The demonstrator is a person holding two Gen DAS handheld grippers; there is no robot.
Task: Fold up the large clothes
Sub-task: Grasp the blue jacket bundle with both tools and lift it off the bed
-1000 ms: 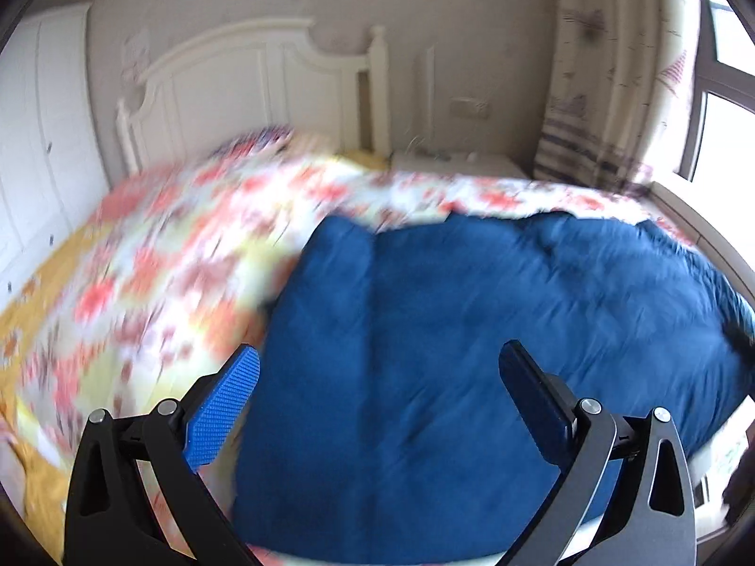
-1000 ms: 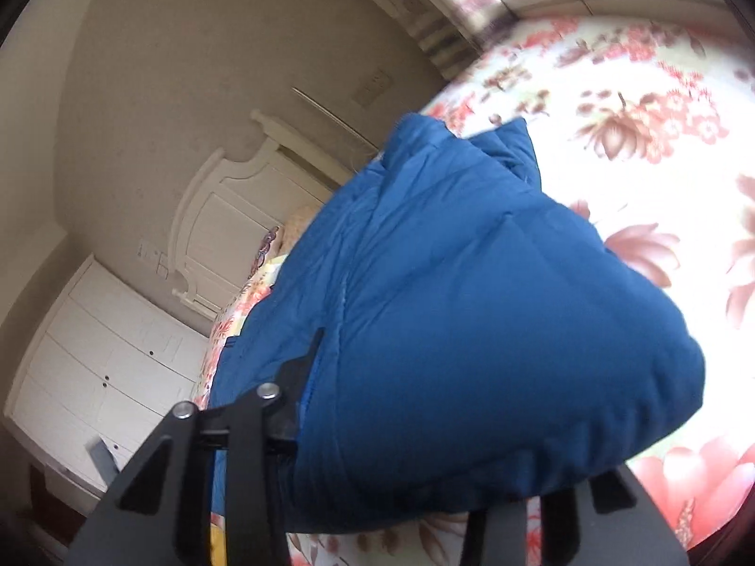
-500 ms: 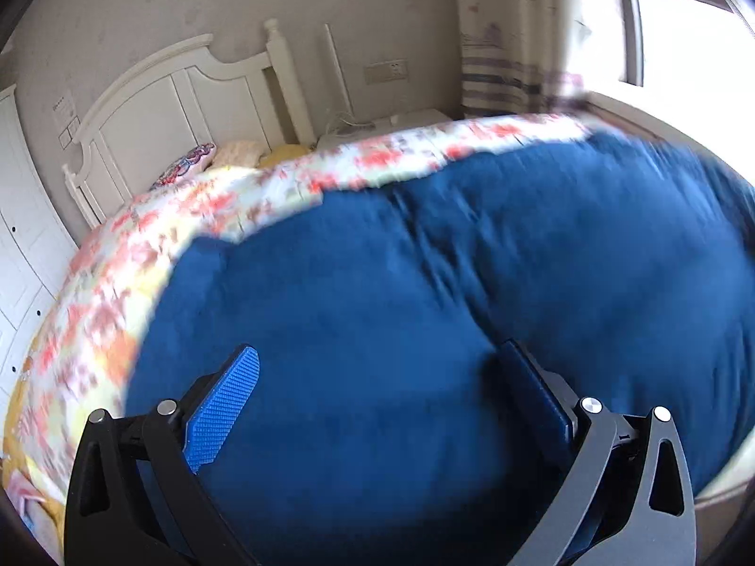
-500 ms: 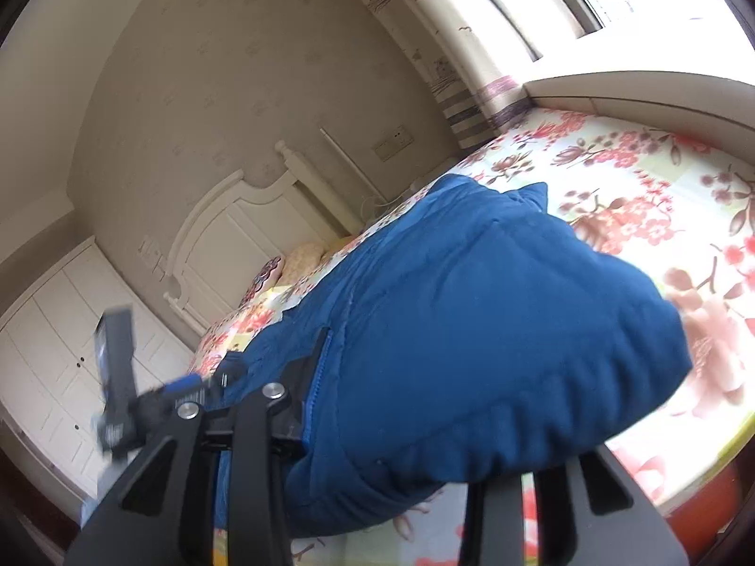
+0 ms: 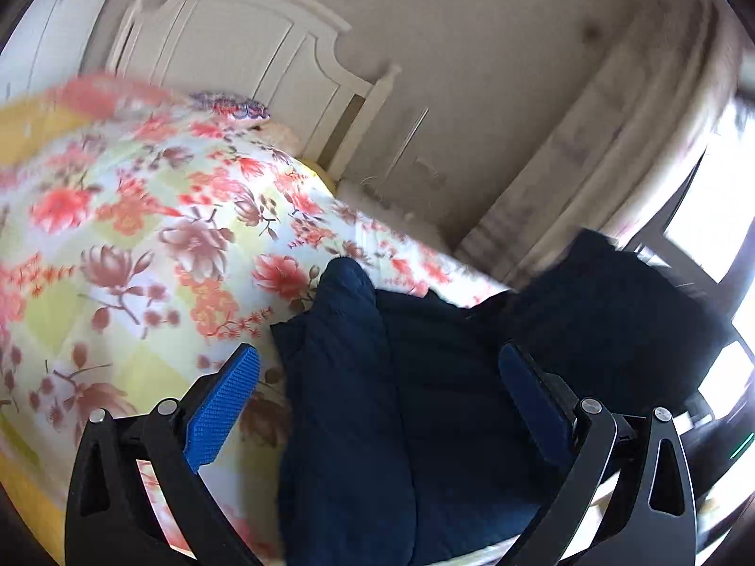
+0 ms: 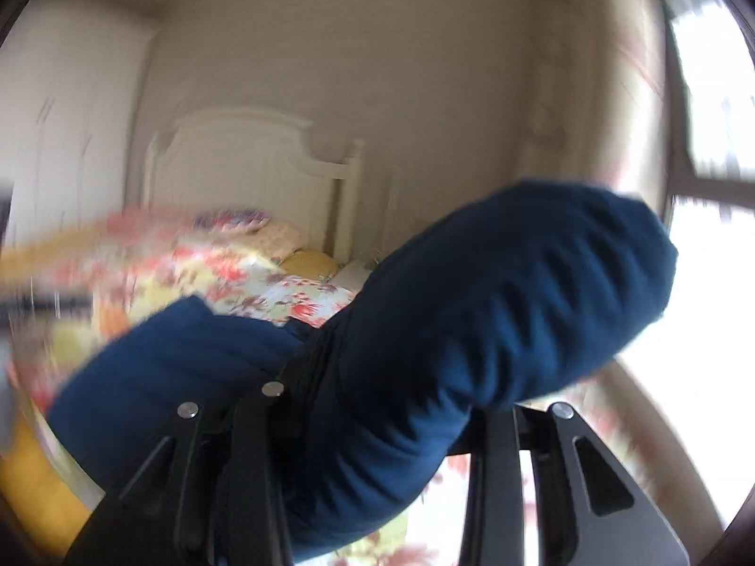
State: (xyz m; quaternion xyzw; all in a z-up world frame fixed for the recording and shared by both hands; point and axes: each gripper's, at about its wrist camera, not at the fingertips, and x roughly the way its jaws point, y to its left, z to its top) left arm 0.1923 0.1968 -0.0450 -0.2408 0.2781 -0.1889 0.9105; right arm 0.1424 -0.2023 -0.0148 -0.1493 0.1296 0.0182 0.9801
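my right claw [image 6: 373, 405] looks clamped on the puffy navy quilted jacket [image 6: 472, 311], lifted above the floral bedspread [image 5: 141, 245], left claw [image 5: 377, 396] gaping empty over it, mid-fold; next, lay that edge across flat.

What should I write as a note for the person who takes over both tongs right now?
Left tongs: open, holding nothing, above the blue jacket.
Right tongs: shut on a thick fold of the jacket, lifted off the bed.
Jacket: partly on the flowered bedspread, near the bed's edge, bunched up.
Done: one part raised.
Left: lay it over, smooth it, finish folding.
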